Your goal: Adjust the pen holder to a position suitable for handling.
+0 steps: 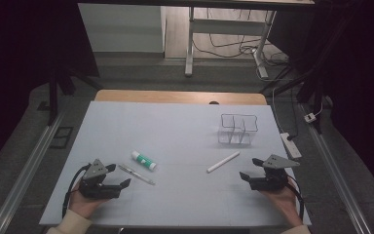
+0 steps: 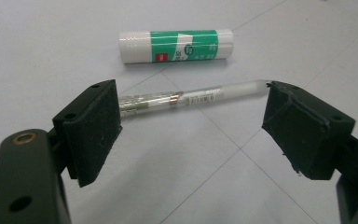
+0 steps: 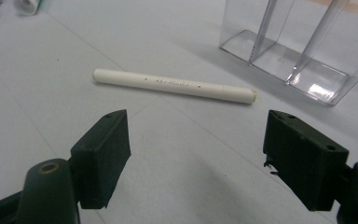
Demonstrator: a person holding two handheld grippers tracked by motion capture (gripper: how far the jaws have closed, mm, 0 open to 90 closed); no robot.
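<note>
Both grippers rested on the near counter (image 1: 175,126) with jaws wide, the left gripper (image 1: 118,176) facing the clear pen (image 2: 191,98), the right gripper (image 1: 252,168) facing the white pen (image 3: 173,86), ready to pick each up.

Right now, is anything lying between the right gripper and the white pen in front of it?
Nothing visible. The right gripper is open, and bare table lies between it and the white pen. The clear organizer stands beyond the pen, off to the side, not in the path.
</note>
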